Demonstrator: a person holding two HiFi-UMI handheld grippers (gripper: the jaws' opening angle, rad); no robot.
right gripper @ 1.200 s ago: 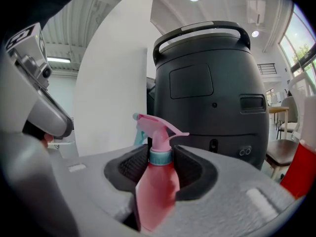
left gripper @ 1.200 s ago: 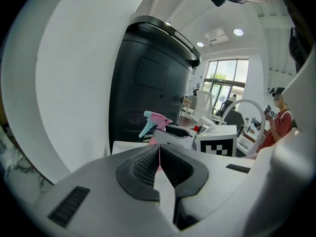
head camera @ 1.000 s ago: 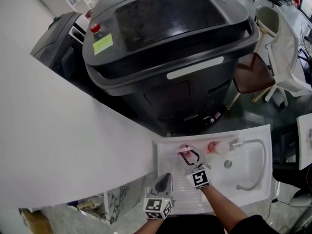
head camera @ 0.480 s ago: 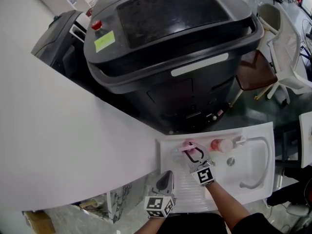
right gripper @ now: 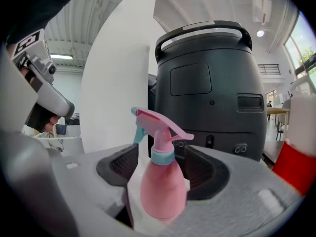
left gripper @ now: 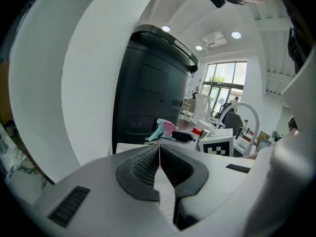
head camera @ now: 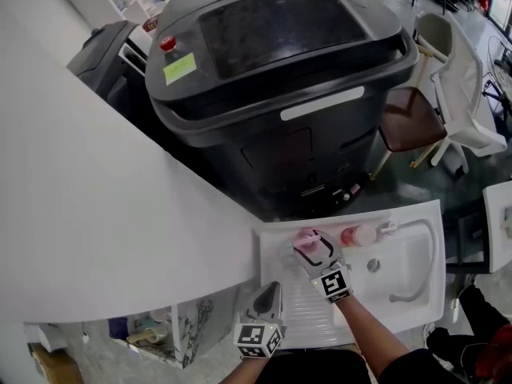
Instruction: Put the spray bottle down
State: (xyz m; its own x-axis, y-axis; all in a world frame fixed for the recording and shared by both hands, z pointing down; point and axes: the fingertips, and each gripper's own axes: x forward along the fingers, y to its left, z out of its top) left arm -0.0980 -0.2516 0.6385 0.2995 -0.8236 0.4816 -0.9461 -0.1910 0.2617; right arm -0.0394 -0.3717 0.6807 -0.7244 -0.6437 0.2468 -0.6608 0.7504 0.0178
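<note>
Right tongs (head camera: 314, 250): jaws just opened wide, pads off pink spray bottle (right gripper: 160, 181). Bottle stands upright between them at 10 o'clock corner of white sink unit (head camera: 276, 278). Judged: release done, bottle self-supporting.
Left tongs (left gripper: 159, 154): closed, empty, parked at 7 o'clock of right, clear of work.
Red-and-white bottle (head camera: 358, 236) at 3 o'clock of sprayer.

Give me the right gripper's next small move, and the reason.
Probably draw the right gripper straight back, level. Its jaws have just been opening, and the pink spray bottle stands upright between them with a gap at each pad, so it looks released; a sideways move might tip it.
</note>
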